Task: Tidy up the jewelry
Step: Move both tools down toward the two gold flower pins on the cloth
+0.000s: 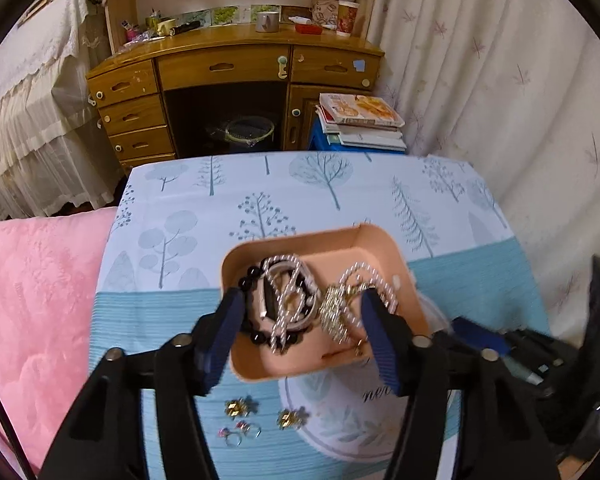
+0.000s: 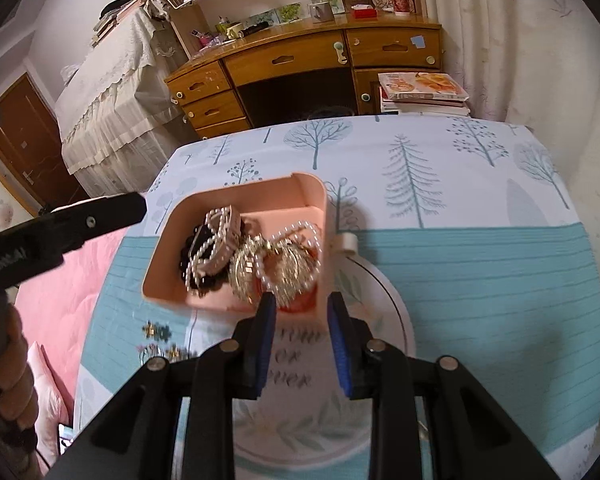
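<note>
The pink jewelry tray [image 2: 260, 196], heaped with pearl strands [image 2: 208, 248] at frame centre, is gripped at its near wall by the right gripper [image 2: 302, 304], the left gripper [image 1: 300, 312] is spread empty above it, while flower earrings [image 1: 240, 406] lie on the tablecloth [image 1: 340, 200] below.

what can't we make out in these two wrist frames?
- Pink box floor, both views: buried under tangled jewelry.
- Right gripper grip, right wrist view: box wall sits between its fingers, pad contact unclear.
- Plate lettering, both views: cut off by the box and gripper fingers.
- Small rings, left wrist view: blurred, too small to count.
</note>
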### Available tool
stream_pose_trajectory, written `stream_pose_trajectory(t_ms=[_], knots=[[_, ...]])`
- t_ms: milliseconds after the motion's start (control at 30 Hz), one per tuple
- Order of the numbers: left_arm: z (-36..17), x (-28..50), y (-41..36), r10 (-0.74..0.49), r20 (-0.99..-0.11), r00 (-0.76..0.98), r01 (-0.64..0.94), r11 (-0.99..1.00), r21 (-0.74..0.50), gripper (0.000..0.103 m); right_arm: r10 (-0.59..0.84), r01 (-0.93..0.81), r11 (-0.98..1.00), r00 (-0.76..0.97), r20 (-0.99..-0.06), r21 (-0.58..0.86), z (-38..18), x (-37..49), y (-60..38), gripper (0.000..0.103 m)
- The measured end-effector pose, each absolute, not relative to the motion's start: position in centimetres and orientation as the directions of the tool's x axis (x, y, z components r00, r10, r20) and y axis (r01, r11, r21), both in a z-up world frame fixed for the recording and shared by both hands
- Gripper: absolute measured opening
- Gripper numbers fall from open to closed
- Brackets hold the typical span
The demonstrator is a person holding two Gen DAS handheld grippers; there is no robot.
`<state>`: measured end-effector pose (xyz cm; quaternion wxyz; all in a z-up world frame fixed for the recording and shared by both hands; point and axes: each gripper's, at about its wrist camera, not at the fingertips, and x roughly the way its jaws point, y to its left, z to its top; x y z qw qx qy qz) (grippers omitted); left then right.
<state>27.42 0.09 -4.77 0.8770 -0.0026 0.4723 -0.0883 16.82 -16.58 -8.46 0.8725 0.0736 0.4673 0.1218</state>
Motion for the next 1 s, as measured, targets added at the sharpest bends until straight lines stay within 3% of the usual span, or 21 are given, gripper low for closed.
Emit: stream_pose_trajectory(t_ms=[200, 533, 1000], knots=[[-4.7, 23.6, 0.7, -0.116, -0.807, 0.579, 0.192, 0.981, -0.003, 0.072, 0.286, -0.148, 0.958, 0.541, -0.791, 0.246, -7.4, 13.8, -18.8, 0.027], [-5.3, 19.3, 3.6, -0.209, -0.839, 0.502, 0.179, 0.974, -0.136, 0.072, 0.291, -0.152, 0.957, 0.547, -0.785, 0.248, -6.0, 10.3, -20.9, 0.027], [-8.2, 18.5, 7.7, -0.149, -0.848, 0.508, 0.127, 0.987, -0.098, 0.072, 0.373, -0.331, 0.915, 0.484, -0.792, 0.229, -7.9, 10.6, -13.4, 0.027]])
